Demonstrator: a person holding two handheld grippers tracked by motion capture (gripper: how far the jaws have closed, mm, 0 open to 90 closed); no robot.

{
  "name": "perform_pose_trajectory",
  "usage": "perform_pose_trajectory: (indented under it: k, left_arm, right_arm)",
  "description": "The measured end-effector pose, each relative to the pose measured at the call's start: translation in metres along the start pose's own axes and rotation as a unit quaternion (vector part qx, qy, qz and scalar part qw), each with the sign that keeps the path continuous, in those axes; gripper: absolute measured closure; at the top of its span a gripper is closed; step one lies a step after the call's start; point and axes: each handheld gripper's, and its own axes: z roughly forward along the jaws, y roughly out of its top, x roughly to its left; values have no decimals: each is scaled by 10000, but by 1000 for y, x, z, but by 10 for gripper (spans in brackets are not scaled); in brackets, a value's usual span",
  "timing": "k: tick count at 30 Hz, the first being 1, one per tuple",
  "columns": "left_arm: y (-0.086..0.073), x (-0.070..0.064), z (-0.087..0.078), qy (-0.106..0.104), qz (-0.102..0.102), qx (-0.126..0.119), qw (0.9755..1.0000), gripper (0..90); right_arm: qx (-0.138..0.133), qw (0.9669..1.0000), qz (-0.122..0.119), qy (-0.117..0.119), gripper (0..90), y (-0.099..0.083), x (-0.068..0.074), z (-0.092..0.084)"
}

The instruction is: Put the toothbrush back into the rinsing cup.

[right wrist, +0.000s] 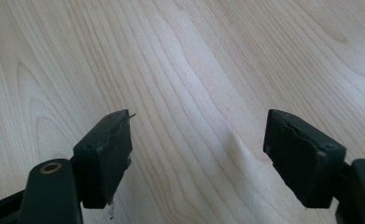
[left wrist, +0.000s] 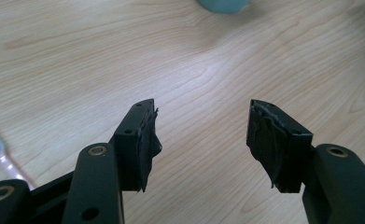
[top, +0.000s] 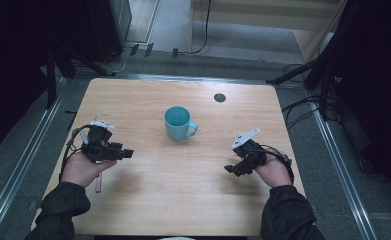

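1. We see the left gripper (top: 126, 153) near the left edge of the light wooden table (top: 148, 200), its jaws spread wide and holding nothing; a thin pinkish stick (top: 98, 183) lies beneath that hand.
2. The teal ceramic mug (top: 178, 123) stands upright mid-table, well apart from both grippers, handle toward the right; we cannot tell its contents.
3. The right gripper (top: 229, 169) sits near the right edge, jaws wide, over bare wood.

No legible text, label, brand, number or sign is present. The teal mug (top: 178, 122), the wooden table (top: 183, 200) and both grippers' black jaws carry no readable markings.
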Motion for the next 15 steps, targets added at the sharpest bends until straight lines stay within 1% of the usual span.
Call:
perform_pose_trajectory:
  k: [2, 5, 6, 7, 8, 9, 10, 12, 13, 14, 15]
  left_arm:
    - [-2, 2, -3, 32, -33, 16, 10000, 420]
    - [-6, 6, -7, 90, -206, 66, 9997, 423]
    - [-7, 7, -8, 132, -279, 119, 9995, 432]
    - [-8, 8, -9, 166, -377, 177, 9990, 444]
    - [-9, 10, -9, 171, -446, 207, 9986, 449]
    - [-10, 12, -10, 164, -479, 280, 9983, 450]
    - [-12, 13, -11, 190, -521, 310, 9980, 450]
    - [-13, 13, -12, 227, -542, 333, 9977, 449]
    - [-16, 15, -14, 289, -602, 388, 9970, 449]
    - [-16, 15, -14, 289, -602, 388, 9970, 449]
    - [-18, 18, -16, 314, -689, 436, 9962, 449]
  right_arm:
    - [-16, 10000, -82, 12, 235, 3, 0, 1]
    - [-24, 9999, -118, 28, 234, 6, -1, 3]
    - [-11, 9999, -102, 30, 235, 7, 0, 3]
    - [-21, 9999, -145, 44, 235, 8, -1, 4]
    - [-14, 9999, -127, 46, 234, 9, -1, 4]
    - [-24, 9998, -174, 53, 234, 10, -1, 5]
    - [-19, 9998, -167, 65, 234, 12, -1, 6]
    - [-6, 9998, -186, 84, 233, 13, -1, 7]
    - [-5, 9997, -211, 100, 232, 15, -1, 8]
    - [-19, 9997, -230, 115, 232, 16, -1, 9]
    - [-11, 9996, -233, 125, 232, 17, -1, 9]
